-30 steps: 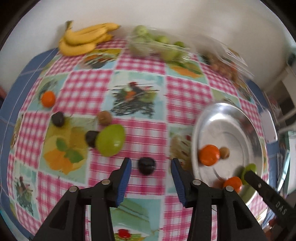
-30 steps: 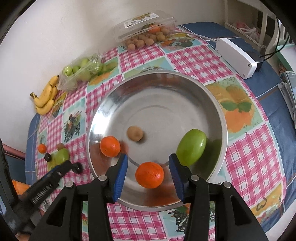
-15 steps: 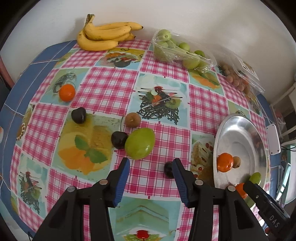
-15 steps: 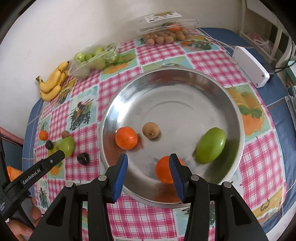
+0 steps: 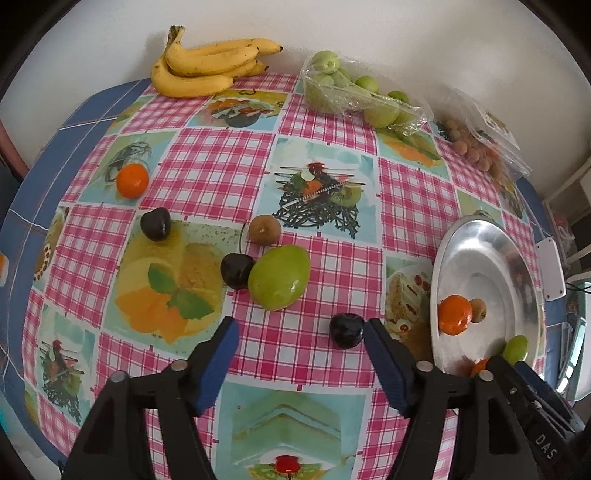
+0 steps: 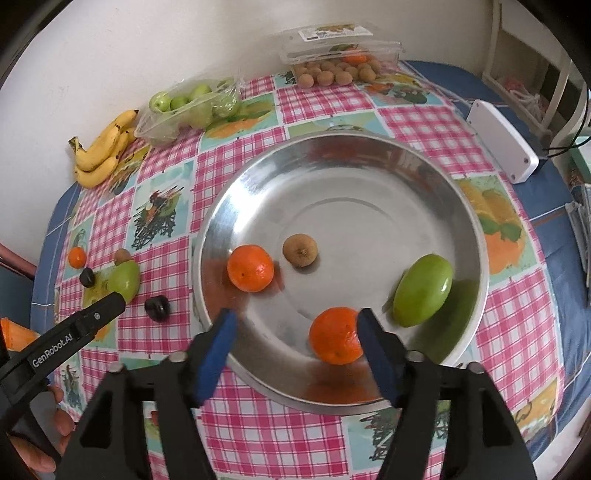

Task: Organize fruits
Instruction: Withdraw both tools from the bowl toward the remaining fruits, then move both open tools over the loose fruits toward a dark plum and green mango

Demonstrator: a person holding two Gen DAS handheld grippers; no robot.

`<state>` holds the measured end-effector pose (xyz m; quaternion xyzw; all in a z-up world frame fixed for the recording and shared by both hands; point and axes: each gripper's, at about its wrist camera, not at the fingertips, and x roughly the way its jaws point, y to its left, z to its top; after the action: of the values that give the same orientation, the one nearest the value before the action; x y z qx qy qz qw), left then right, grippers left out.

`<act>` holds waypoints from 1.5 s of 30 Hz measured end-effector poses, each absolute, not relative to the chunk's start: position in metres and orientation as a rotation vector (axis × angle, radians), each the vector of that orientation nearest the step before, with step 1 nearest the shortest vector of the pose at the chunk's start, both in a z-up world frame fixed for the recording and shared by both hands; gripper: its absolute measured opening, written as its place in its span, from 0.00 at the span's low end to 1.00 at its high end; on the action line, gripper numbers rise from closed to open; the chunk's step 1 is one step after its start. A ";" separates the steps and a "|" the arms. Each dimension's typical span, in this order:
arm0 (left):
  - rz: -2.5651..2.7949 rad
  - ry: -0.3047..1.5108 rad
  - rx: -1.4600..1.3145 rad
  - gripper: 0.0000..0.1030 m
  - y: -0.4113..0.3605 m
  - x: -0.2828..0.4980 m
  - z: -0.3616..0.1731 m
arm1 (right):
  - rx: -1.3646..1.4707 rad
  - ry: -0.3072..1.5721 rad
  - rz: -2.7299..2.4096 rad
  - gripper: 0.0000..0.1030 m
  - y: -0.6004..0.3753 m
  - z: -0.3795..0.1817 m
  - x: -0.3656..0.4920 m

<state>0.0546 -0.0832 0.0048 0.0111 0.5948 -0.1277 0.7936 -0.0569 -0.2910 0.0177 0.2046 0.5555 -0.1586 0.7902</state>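
Checked tablecloth point(image 5: 207, 162), both tools just widened, empty, right tool point(image 6: 293, 334) beside orange point(image 6: 334, 341)

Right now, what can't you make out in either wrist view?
- Left view: the orange nearest the plate's front rim, mostly hidden behind the right hand-held gripper's arm.
- Right view: dark cherries beside the green fruit, partly hidden, count unclear.
- Right view: clamshell label, too small to read.

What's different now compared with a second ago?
Both grippers' jaws have just been opening. The right gripper let go of the tangerine, which now lies in the metal bowl. The left gripper grips nothing. The other fruit stayed put.
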 end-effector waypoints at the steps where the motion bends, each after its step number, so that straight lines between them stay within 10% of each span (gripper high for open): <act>1: -0.271 1.282 0.026 0.73 -0.083 0.055 0.004 | 0.440 1.196 -0.344 0.70 -0.291 0.018 -0.057; 5: -0.258 1.285 0.045 0.78 -0.083 0.055 0.002 | 0.445 1.201 -0.349 0.74 -0.293 0.015 -0.057; 8: -0.249 1.275 0.032 1.00 -0.081 0.055 0.002 | 0.454 1.186 -0.337 0.92 -0.295 0.016 -0.057; 45: -0.278 1.198 0.175 1.00 -0.075 0.059 0.018 | 0.400 1.180 -0.319 1.00 -0.283 0.017 -0.055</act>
<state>0.0586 -0.0751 0.0180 0.0821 0.5611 -0.1304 0.8132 -0.0551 -0.2826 0.0172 0.1865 0.5503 -0.1489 0.8002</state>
